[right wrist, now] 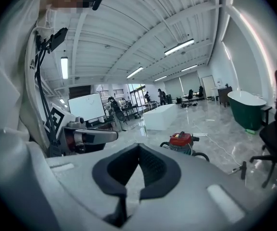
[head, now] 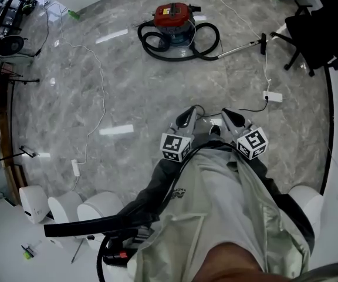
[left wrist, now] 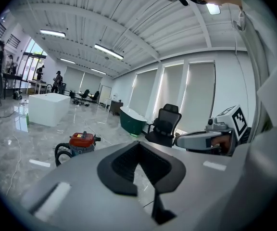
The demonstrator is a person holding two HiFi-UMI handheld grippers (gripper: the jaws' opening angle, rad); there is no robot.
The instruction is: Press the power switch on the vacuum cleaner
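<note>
The red canister vacuum cleaner (head: 173,16) stands far ahead on the grey marble floor, with its black hose (head: 157,46) coiled round it and its metal wand (head: 239,49) lying to the right. It also shows small in the left gripper view as the vacuum cleaner (left wrist: 82,141) and in the right gripper view as the vacuum cleaner (right wrist: 181,140). Its power switch is too small to make out. My left gripper (head: 191,113) and right gripper (head: 225,114) are held side by side close to my body, far from it. Both are shut and hold nothing, seen in the left gripper (left wrist: 138,146) and right gripper (right wrist: 138,146).
A white power strip (head: 272,96) with its cable lies between me and the wand. A black office chair (head: 318,25) stands at the right. A thin white cable (head: 101,93) runs down the floor at the left. White round stools (head: 69,207) sit near my left.
</note>
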